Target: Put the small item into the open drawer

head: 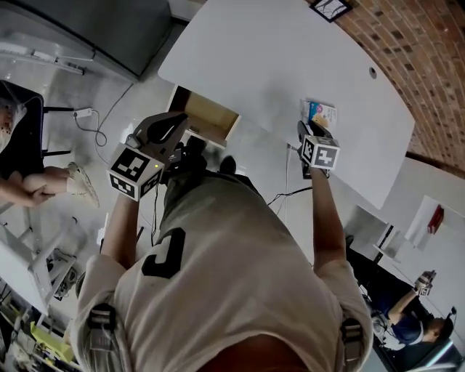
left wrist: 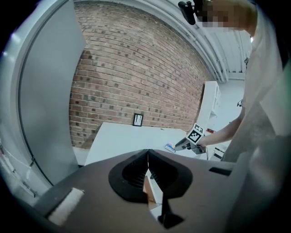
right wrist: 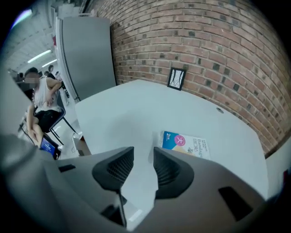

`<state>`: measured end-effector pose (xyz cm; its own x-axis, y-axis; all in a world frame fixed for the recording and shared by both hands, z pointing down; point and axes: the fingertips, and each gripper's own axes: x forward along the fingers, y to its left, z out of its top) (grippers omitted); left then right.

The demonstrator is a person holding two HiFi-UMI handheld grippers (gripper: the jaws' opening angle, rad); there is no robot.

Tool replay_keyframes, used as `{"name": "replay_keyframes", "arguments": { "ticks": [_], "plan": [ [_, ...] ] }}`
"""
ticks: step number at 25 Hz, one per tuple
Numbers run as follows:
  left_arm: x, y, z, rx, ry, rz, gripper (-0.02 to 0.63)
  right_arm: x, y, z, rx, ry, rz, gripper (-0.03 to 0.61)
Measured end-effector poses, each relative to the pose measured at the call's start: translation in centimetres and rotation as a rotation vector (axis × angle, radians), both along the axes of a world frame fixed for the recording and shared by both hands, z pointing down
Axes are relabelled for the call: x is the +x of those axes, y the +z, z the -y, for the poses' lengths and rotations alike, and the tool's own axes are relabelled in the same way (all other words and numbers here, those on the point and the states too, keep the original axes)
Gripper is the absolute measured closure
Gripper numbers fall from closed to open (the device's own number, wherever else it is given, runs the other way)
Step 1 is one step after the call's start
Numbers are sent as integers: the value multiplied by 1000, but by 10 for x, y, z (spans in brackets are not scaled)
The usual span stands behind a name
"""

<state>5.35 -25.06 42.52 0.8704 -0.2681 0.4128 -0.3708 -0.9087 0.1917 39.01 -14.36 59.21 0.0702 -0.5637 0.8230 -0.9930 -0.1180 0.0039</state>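
A small blue and white box [head: 320, 113] lies flat on the white table [head: 276, 58], near its front edge. My right gripper [head: 308, 132] hovers just short of it. In the right gripper view that gripper [right wrist: 143, 152] is open, with nothing between its fingers; the box [right wrist: 186, 142] lies just beyond the right-hand finger. A wooden drawer [head: 207, 116] stands pulled out under the table's left end. My left gripper [head: 174, 127] is held beside it. In its own view the left gripper [left wrist: 148, 152] is shut and empty, and the drawer's wood [left wrist: 148, 191] shows below.
A small framed picture [head: 330, 7] stands at the table's far edge against the brick wall [head: 429, 65]. A round hole [head: 373, 73] is in the tabletop. A grey cabinet [head: 94, 29] is at the far left. People sit at the left [head: 22, 182] and lower right [head: 403, 320].
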Motion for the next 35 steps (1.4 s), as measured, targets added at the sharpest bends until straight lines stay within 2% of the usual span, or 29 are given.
{"name": "replay_keyframes", "arguments": {
  "ticks": [6,9,12,14,16,19,22,23,31,35],
  "plan": [
    [-22,2,27,22,-46,17,607,22,26,7,-84,-15,-120,460],
    [-39,8,44,28,-71,29,607,25,41,10,-105,9,-134,460],
    [-43,15,49,34,-58,23,607,28,50,8,-99,47,-137,476],
    [-54,24,44,15,-78,44,607,9,69,16,-107,30,-78,476],
    [-61,28,31,-13,-113,66,607,-2,74,27,-121,-31,-105,476],
    [-44,29,10,-37,-94,66,607,3,65,27,-137,-93,-182,485],
    [-10,24,1,-19,-17,54,607,27,54,18,-136,-56,-240,520],
    [-2,21,-1,-11,0,52,607,30,53,14,-141,-43,-242,566],
    [18,3,-7,41,59,45,607,37,47,-13,-97,33,-185,574],
    [16,0,-17,58,46,51,607,37,33,-16,-40,36,-146,574]
  ]
}}
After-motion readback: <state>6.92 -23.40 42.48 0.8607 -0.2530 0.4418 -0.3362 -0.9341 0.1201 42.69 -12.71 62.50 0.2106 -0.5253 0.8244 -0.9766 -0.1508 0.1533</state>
